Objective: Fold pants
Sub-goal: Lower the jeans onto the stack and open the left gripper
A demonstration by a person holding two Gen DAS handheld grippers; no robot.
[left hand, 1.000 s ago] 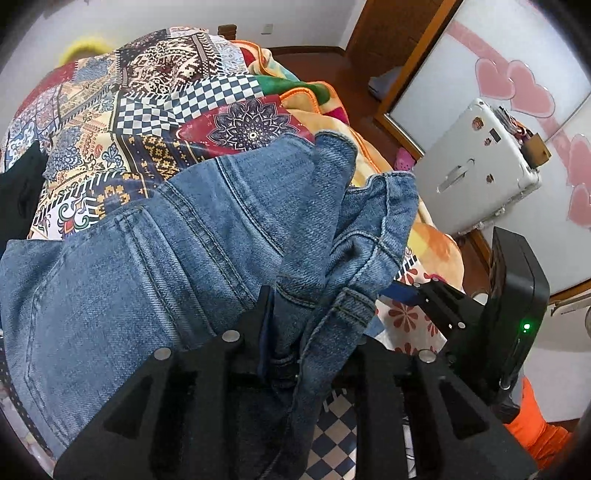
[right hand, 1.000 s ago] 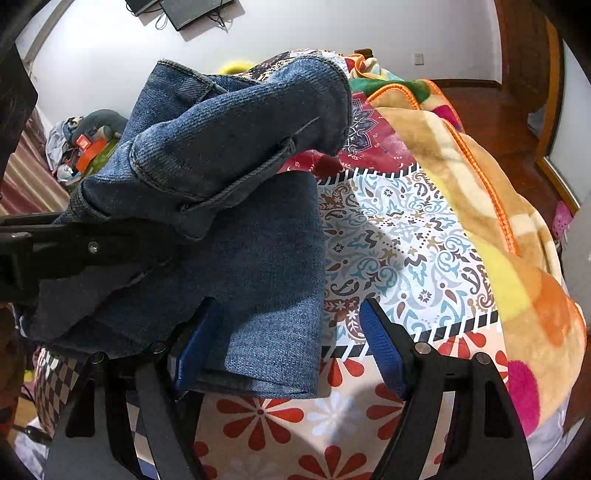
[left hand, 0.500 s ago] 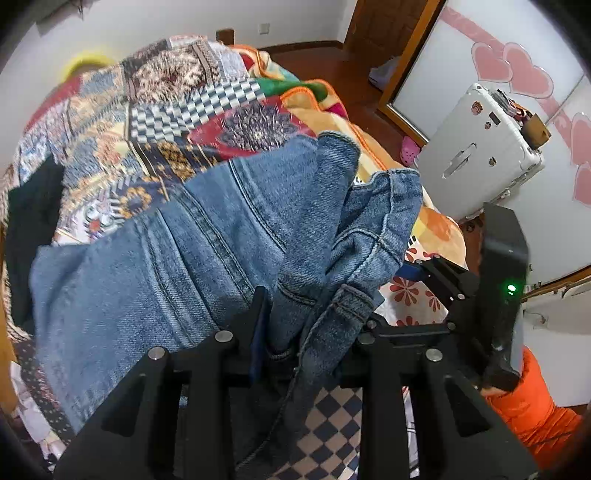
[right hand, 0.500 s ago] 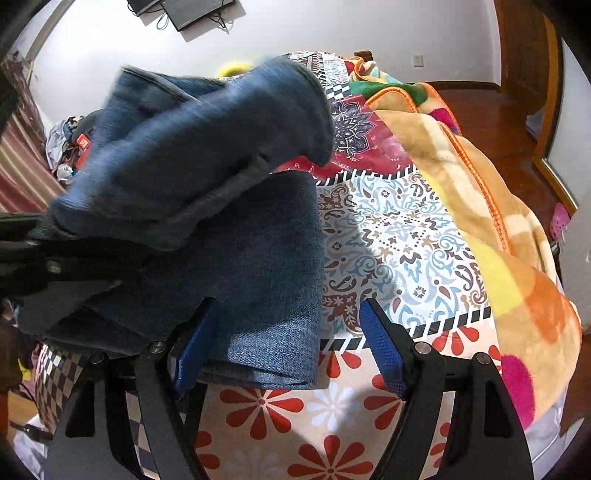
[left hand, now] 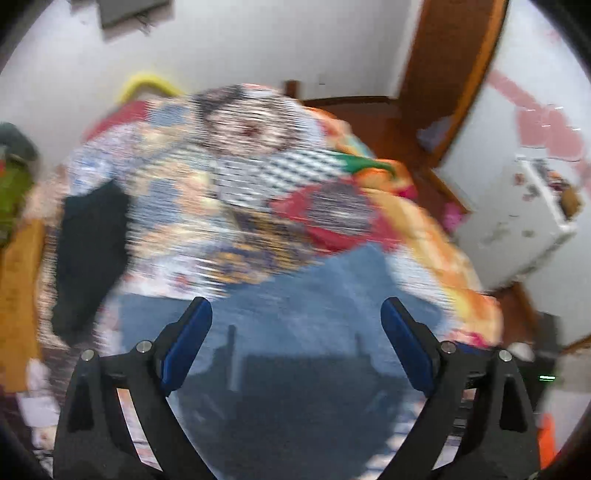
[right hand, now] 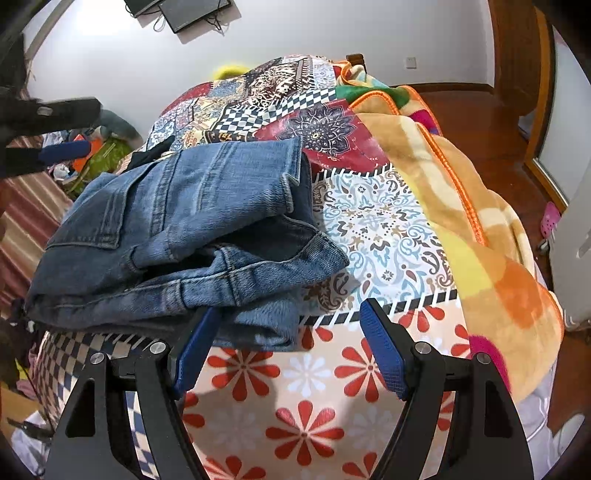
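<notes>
Nearest the right wrist camera, the right gripper stands with its jaws spread and nothing between them. Its left blue pad sits just at the near edge of the folded jeans; whether it touches the denim cannot be told. Its right pad stands over the red-flower panel of the patchwork bedspread, apart from the denim.

The jeans lie in a stacked fold on the bedspread, toward its left near corner. A back pocket faces up on the top layer, and a hem edge juts to the right from the middle of the stack. An orange-trimmed blanket lies along the right side of the bed, beside the jeans but not touching them.

Up at the left edge of the right wrist view, the left gripper is above and apart from the jeans.

The left wrist view is heavily motion-blurred. It shows the left gripper released: its jaws have just been opening, they now stand wide, and no cloth is clamped between the pads. The denim lies below them on the bed. A dark garment lies on the bedspread further left.

Beyond the bed, a white suitcase stands on the floor at right, and a dark screen hangs on the far wall.
</notes>
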